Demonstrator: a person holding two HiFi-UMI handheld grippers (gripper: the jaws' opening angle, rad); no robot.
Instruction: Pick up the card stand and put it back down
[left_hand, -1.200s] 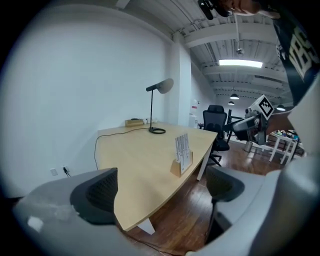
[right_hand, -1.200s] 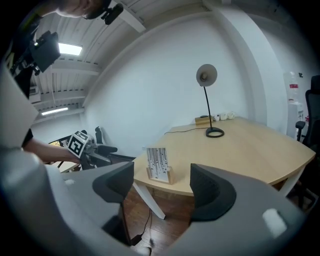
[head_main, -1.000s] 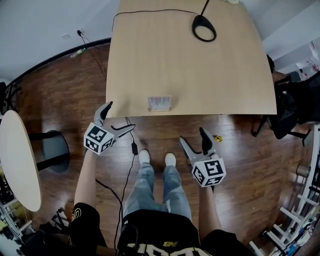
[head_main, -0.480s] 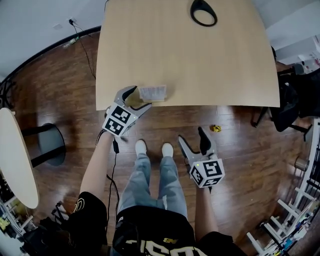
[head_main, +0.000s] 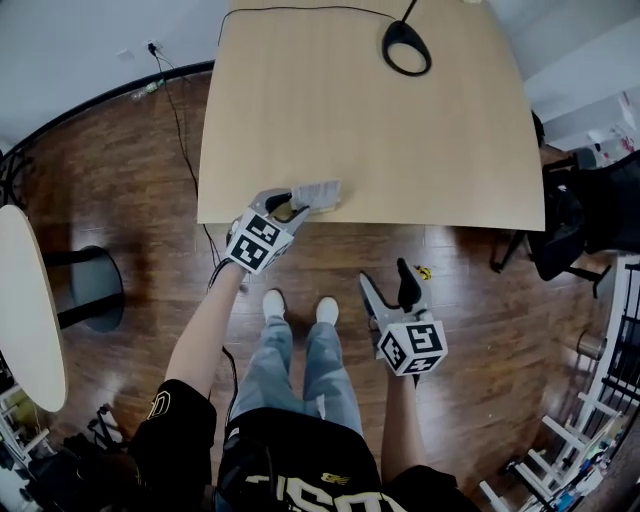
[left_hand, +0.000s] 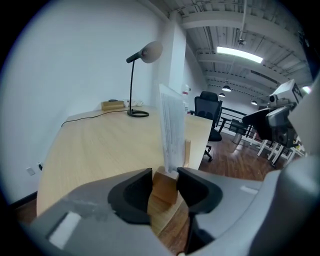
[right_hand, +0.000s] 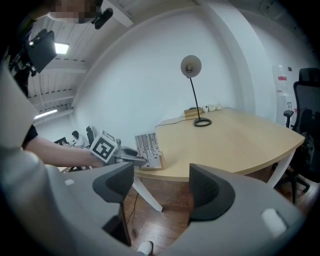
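The card stand (head_main: 318, 194), a clear card holder in a small wooden base, stands at the front edge of the light wood table (head_main: 370, 130). My left gripper (head_main: 290, 205) reaches it from the left. Its jaws have just been closing, and its pads now press both sides of the wooden base (left_hand: 165, 187). The card (left_hand: 172, 130) rises upright just beyond the jaws. My right gripper (head_main: 385, 290) hangs open over the floor in front of the table, with nothing between its fingers. In the right gripper view, the card stand (right_hand: 150, 152) and the left gripper (right_hand: 127, 156) show at the table's edge.
A black desk lamp's ring base (head_main: 407, 50) sits at the far side of the table, its cable running left. A round white table (head_main: 30, 300) stands at the left and a black office chair (head_main: 590, 215) at the right. A cable (head_main: 185, 120) lies on the wooden floor.
My left gripper moved from over the floor up to the table's front edge, and its jaws went from wide open to shut on the card stand's base. The right gripper has hardly shifted.
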